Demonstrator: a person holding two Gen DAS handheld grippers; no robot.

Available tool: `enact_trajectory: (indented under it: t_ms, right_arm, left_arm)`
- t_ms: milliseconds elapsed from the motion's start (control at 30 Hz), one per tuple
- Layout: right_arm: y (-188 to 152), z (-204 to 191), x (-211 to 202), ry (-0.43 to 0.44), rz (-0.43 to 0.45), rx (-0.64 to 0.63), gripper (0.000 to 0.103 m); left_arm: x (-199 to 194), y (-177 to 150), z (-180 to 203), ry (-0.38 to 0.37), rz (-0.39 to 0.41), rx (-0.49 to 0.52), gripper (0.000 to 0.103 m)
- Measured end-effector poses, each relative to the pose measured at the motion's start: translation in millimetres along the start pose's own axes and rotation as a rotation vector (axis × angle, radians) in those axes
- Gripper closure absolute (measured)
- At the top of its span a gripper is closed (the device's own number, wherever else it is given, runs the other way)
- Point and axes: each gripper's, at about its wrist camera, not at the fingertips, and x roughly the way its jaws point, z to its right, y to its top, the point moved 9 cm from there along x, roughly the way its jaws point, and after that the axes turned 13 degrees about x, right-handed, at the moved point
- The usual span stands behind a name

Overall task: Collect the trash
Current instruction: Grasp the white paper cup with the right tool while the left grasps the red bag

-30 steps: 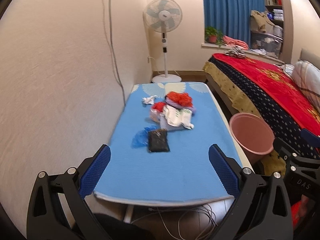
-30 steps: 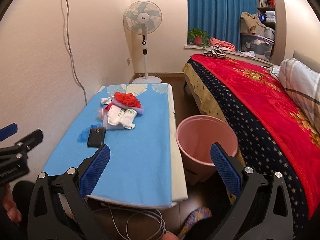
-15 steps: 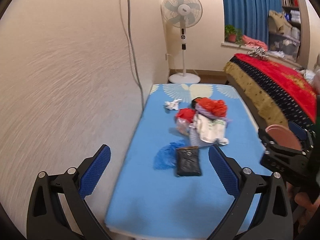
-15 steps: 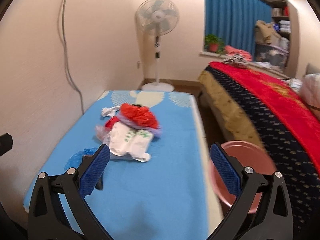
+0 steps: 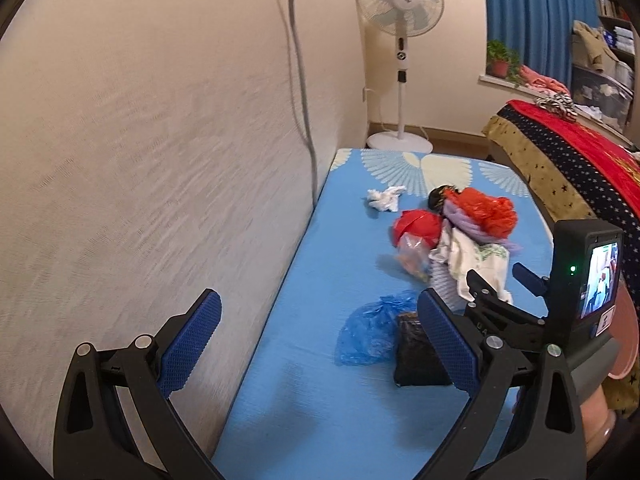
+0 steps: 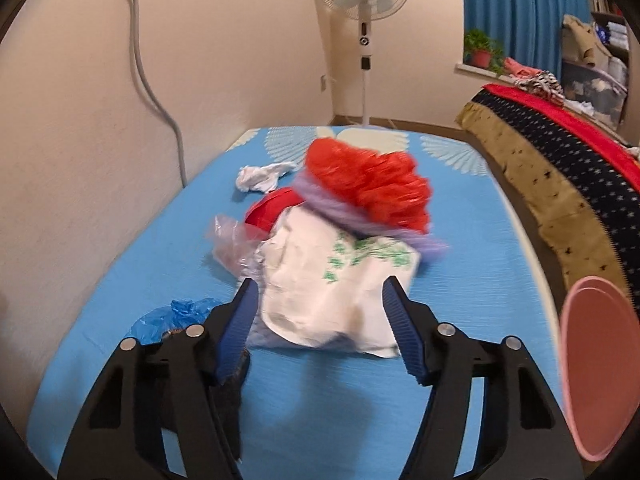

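A heap of trash lies on the blue table (image 5: 320, 400): a white printed bag (image 6: 332, 288), a red crumpled bag (image 6: 372, 184), a blue plastic bag (image 5: 370, 330), a black packet (image 5: 418, 356) and a white tissue wad (image 5: 384, 199). My right gripper (image 6: 322, 322) is open, its fingers either side of the white bag's near edge, low over the table. It also shows in the left wrist view (image 5: 508, 292). My left gripper (image 5: 316, 344) is open and empty, above the table's left edge by the wall.
A pink bin (image 6: 600, 368) stands on the floor right of the table. A bed with a red blanket (image 6: 568, 148) runs along the right. A standing fan (image 5: 400, 40) is beyond the table. A cable (image 5: 300, 72) hangs down the left wall.
Both grippers have moved forward over the table. The right one has dropped toward the white bag and narrowed its opening somewhat. The left has swung toward the wall.
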Motion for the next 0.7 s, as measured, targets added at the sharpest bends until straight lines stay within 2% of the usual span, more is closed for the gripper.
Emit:
enact_trajectory:
  t_ms: [167, 267, 333, 367, 467, 500, 700]
  right_arm:
    - [-2, -16, 15, 0.007, 0.002, -0.023, 0.04]
    - [-2, -17, 20, -0.009, 0.021, -0.037, 0.059]
    - [-2, -11, 22, -0.038, 0.039, -0.02, 0.063]
    - [-3, -8, 22, -0.041, 0.043, -0.011, 0.068]
    - [-3, -8, 23, -0.014, 0.044, -0.006, 0.088]
    - [-2, -10, 22, -0.003, 0.046, -0.009, 0.101]
    - [2, -15, 5, 0.03, 0.1, -0.03, 0.103]
  left_arm:
    - [14, -6, -4, -0.014, -0.033, -0.025, 0.008]
    - [16, -8, -5, -0.019, -0.038, -0.029, 0.008]
    - [16, -8, -6, -0.012, -0.034, -0.03, 0.008]
    - [16, -8, -7, -0.01, -0.032, -0.03, 0.008]
    - [17, -7, -6, -0.011, -0.031, -0.034, 0.008]
    - [17, -7, -6, -0.009, -0.03, -0.033, 0.008]
    - [15, -4, -4, 0.018, -0.012, -0.011, 0.008]
